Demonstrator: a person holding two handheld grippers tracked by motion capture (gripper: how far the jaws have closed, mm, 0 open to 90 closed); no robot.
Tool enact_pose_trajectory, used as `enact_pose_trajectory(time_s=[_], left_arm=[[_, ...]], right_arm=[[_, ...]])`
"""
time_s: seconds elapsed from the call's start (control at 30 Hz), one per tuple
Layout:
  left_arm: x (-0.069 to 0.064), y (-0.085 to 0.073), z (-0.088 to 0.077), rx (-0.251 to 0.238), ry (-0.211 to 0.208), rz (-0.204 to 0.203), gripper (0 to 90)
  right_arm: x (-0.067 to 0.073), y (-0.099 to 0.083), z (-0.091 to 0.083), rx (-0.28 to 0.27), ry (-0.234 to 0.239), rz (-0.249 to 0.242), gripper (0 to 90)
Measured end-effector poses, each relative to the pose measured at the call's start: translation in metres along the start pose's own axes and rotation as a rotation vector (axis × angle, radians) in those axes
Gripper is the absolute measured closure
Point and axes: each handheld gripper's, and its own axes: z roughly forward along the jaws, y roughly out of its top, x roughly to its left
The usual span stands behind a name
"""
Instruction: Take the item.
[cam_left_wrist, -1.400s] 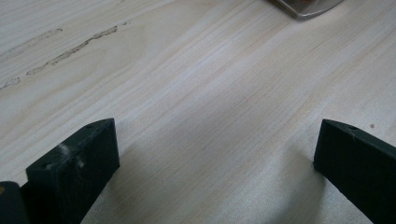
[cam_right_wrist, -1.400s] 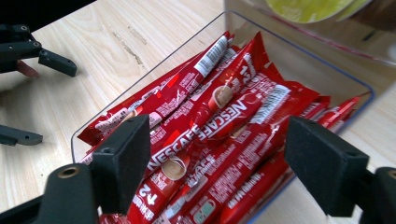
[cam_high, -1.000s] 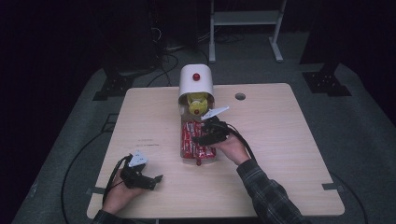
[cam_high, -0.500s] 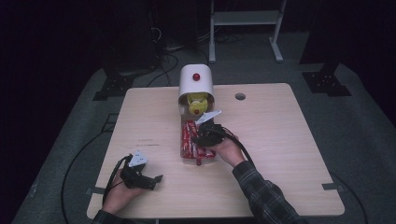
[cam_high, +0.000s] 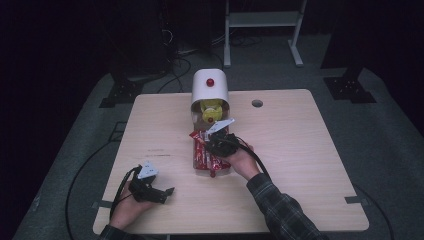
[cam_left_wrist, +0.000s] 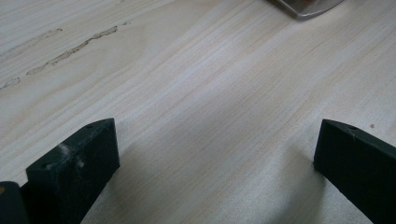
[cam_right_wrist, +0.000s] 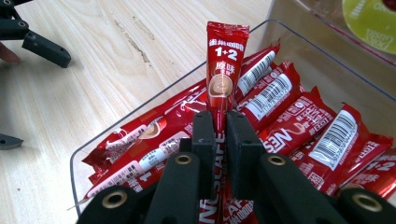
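1. Right gripper view: your right gripper (cam_right_wrist: 218, 135) has just been closing, and its jaws now pinch one red coffee stick (cam_right_wrist: 225, 70).
2. That stick runs straight out past the jaw tips, its long way in line with them, top end up and away from you.
3. It sits above the other red sticks (cam_right_wrist: 299, 112) in the clear box (cam_right_wrist: 299, 42).
4. Your left gripper (cam_high: 150, 187) rests far off on the table (cam_high: 300, 150), jaws wide, holding nothing.

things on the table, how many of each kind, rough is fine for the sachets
clear tray: 1
red coffee sachets: about 10, one pinched in the right gripper, the rest lying in the tray
white dispenser: 1
grippers: 2, the left gripper open
total: about 14
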Motion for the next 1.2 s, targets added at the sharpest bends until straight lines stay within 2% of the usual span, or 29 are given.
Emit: enact_pose_trajectory(time_s=[0.27, 0.63, 0.9, 1.2], left_arm=[[0.0, 0.0, 0.0, 0.002, 0.0, 0.001, 0.0], [0.0, 0.0, 0.0, 0.0, 0.0, -0.001, 0.0], [0.0, 0.0, 0.0, -0.001, 0.0, -0.001, 0.0], [0.0, 0.0, 0.0, -0.001, 0.001, -0.001, 0.0]], right_arm=[[0.006, 0.011, -0.006, -0.024, 0.005, -0.004, 82.5], [0.005, 0.027, -0.03, -0.066, -0.014, -0.017, 82.8], [-0.003, 0.022, -0.047, -0.076, -0.035, -0.008, 82.8], [-0.015, 0.007, -0.062, -0.073, -0.055, 0.009, 82.8]])
